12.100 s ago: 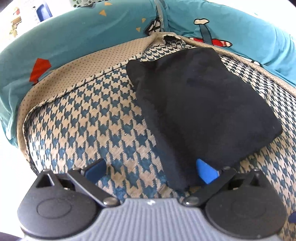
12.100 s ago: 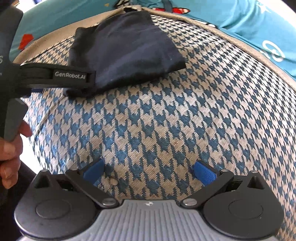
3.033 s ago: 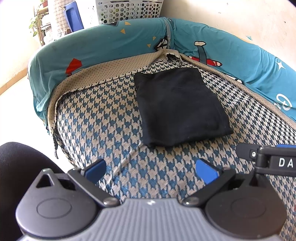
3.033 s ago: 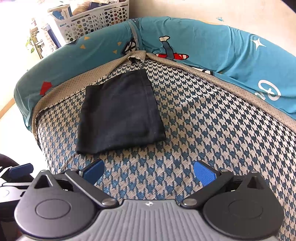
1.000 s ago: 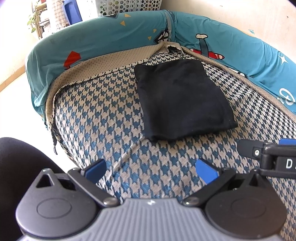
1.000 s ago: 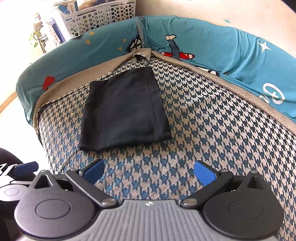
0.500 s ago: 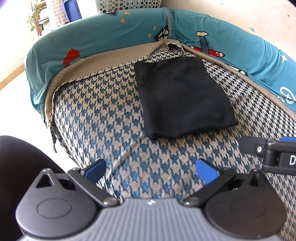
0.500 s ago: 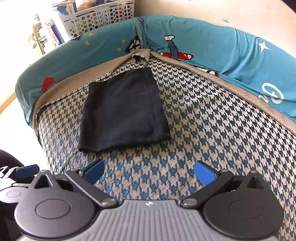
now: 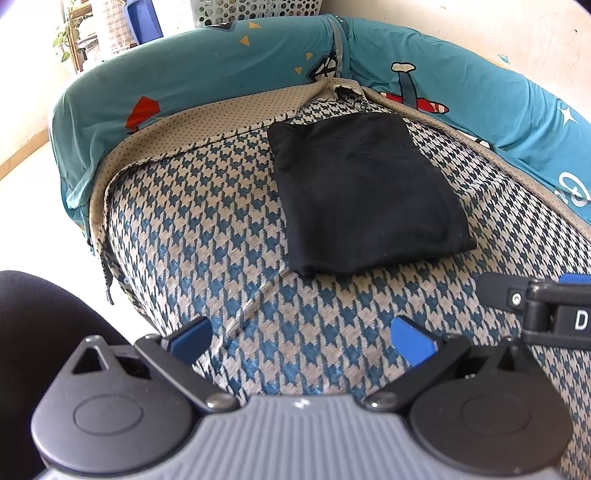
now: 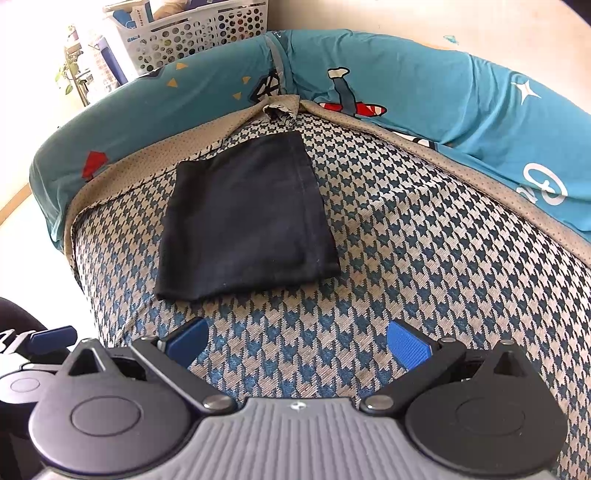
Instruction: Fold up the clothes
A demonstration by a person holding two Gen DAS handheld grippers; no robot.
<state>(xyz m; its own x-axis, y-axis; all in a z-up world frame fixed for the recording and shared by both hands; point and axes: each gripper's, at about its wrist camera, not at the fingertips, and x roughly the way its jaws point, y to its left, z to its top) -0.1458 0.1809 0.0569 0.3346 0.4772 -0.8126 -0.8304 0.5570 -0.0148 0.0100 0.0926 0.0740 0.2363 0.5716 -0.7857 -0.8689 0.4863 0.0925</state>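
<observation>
A black garment (image 9: 365, 195) lies folded into a neat rectangle on the houndstooth seat cushion (image 9: 207, 236), toward the back corner; the right wrist view shows the same garment (image 10: 243, 218) left of centre. My left gripper (image 9: 301, 338) hangs open above the cushion's front part, well short of the garment, with nothing between its blue pads. My right gripper (image 10: 295, 341) is open too, empty, and also short of the garment. Part of the right gripper (image 9: 535, 306) juts in at the right edge of the left wrist view.
Teal printed covers (image 10: 424, 92) drape the sofa's back and armrest around the cushion. A white perforated basket (image 10: 192, 33) stands behind the sofa. The cushion's left edge (image 9: 107, 236) drops to a pale floor. A dark rounded shape (image 9: 33, 332) fills the lower left.
Both grippers have stayed open and pulled back and up from the garment since 12 s ago. Over the last second the views shift only slightly; the garment has not moved.
</observation>
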